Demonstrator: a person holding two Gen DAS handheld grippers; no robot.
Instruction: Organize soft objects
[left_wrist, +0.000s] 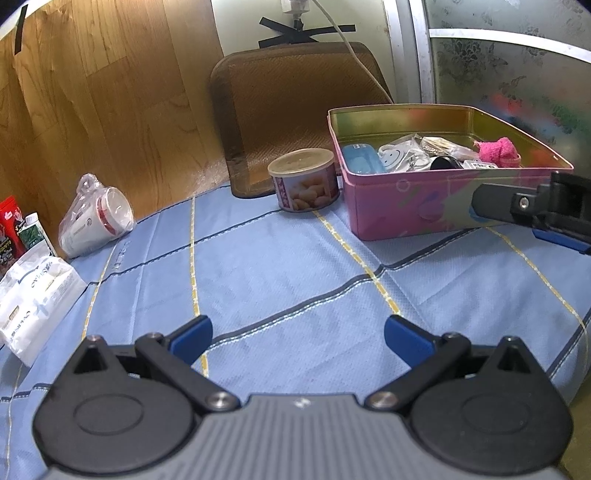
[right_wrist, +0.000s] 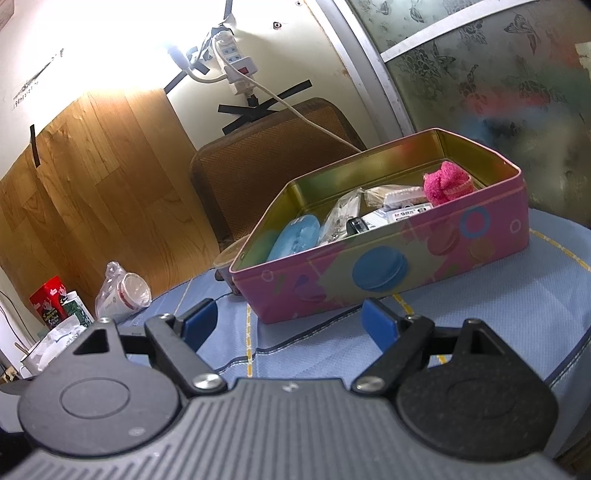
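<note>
A pink tin box (left_wrist: 406, 206) (right_wrist: 388, 273) stands on the blue cloth at the back right. Inside lie a fuzzy pink soft item (left_wrist: 498, 149) (right_wrist: 445, 184), a blue case (left_wrist: 360, 158) (right_wrist: 295, 236), a smiley pouch (left_wrist: 397, 155) and small packets. My left gripper (left_wrist: 297, 338) is open and empty, low over the bare cloth in front of the box. My right gripper (right_wrist: 288, 325) is open and empty, just in front of the box's near wall. Part of the right gripper shows at the right edge of the left wrist view (left_wrist: 535, 210).
A round nut can (left_wrist: 304, 179) stands left of the box. A bagged cup (left_wrist: 98, 218) (right_wrist: 123, 291) lies at the left, with white packets (left_wrist: 33, 295) and a red pack (left_wrist: 9, 229). A brown cushion (left_wrist: 295, 110) leans on the back wall. The blue cloth (left_wrist: 295, 266) ends at the right.
</note>
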